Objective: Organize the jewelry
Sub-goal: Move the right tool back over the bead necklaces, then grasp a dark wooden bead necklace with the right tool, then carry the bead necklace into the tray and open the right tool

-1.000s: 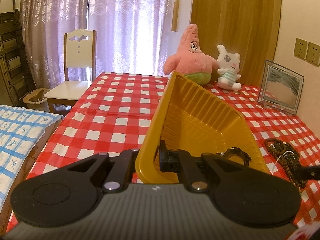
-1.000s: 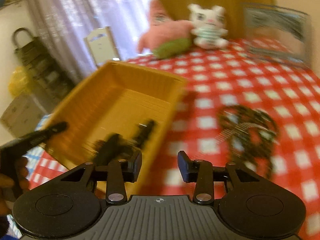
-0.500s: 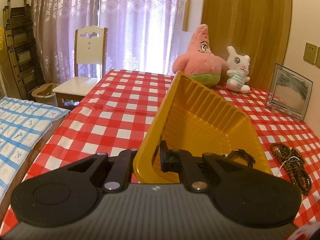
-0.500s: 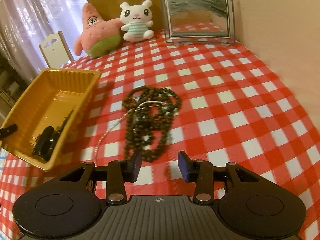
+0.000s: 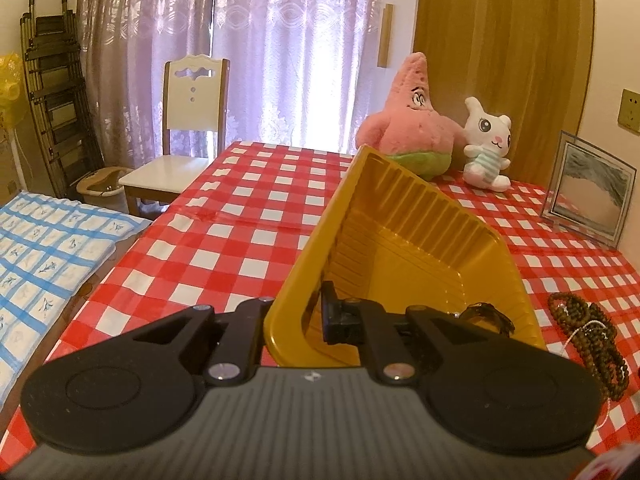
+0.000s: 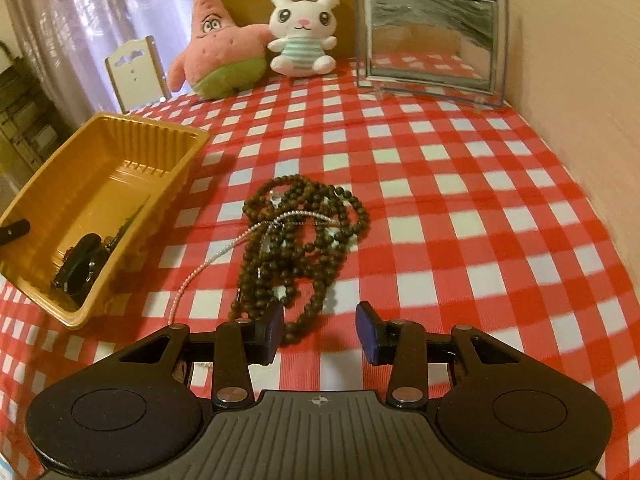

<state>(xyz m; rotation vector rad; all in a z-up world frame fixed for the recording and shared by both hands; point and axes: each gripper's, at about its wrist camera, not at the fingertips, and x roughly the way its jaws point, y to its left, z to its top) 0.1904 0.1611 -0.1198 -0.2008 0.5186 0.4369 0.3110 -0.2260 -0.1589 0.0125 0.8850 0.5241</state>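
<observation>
Left wrist view: left gripper [image 5: 298,322] clamped on the near left wall of the yellow tray [image 5: 424,240], one finger outside the wall, the other inside, jaws nearly together with only the thin plastic between them. Tray stretching away ahead of the fingers, tilted in the view. Dark watch [image 5: 490,316] lying in the tray's near right corner, just right of the inner finger. Brown bead necklaces [image 5: 588,336] heaped on the red checked tablecloth [image 5: 240,248], off to the right beyond the tray. Far ahead, pink starfish plush [image 5: 412,128] and white bunny plush [image 5: 488,144]; picture frame [image 5: 588,200] far right.

Right wrist view: right gripper [image 6: 320,328] hovering with jaws partly apart, nothing pressed between the pads. Brown bead necklaces [image 6: 304,236] directly ahead, nearest loop lying just beyond the left fingertip, a thin pale chain [image 6: 224,252] tangled through them and trailing left. Yellow tray [image 6: 160,136] well to the left, dark watch [image 6: 80,272] in its near end.
</observation>
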